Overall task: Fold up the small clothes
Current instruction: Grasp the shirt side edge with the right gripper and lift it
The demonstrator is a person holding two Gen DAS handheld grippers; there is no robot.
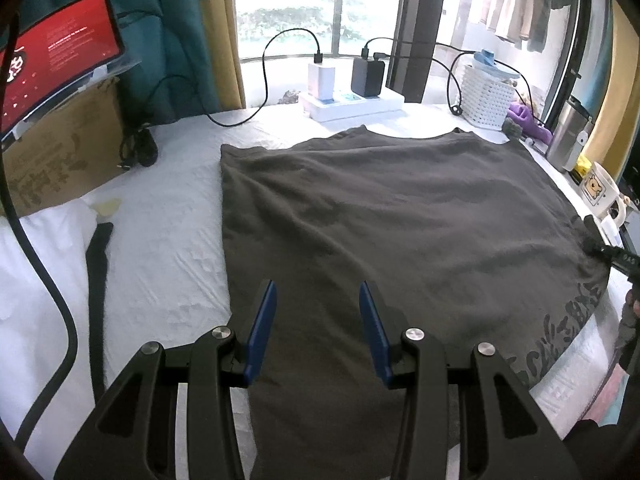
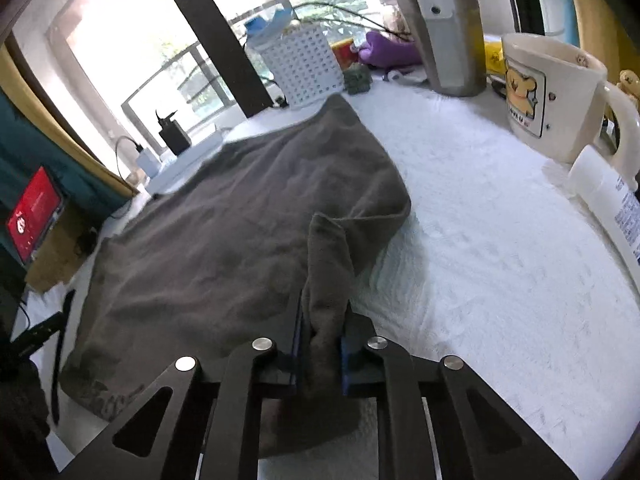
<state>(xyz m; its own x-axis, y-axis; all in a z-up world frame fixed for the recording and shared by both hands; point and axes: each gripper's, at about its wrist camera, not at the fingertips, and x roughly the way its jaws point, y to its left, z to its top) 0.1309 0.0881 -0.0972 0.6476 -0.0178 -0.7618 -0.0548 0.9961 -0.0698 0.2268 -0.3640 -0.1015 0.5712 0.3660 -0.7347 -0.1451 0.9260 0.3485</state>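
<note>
A dark grey T-shirt [image 1: 380,216] lies spread flat on a white cloth-covered table [image 1: 168,216], with a printed pattern along its near right hem. My left gripper [image 1: 318,286] hovers open over the shirt's near left part, blue pads apart, with nothing between them. In the right wrist view my right gripper [image 2: 324,308] is shut on a raised fold of the shirt [image 2: 224,240] at its right edge. The pinched cloth stands up between the pads. The far collar end lies flat.
A cardboard box [image 1: 60,152] with a red-screened tablet [image 1: 60,52] stands at the left. A power strip with chargers [image 1: 352,100], a white basket [image 1: 488,96], a steel flask [image 2: 444,28], a mug [image 2: 548,92] and a white tube [image 2: 608,200] line the far and right edges. A black strap [image 1: 98,280] lies left.
</note>
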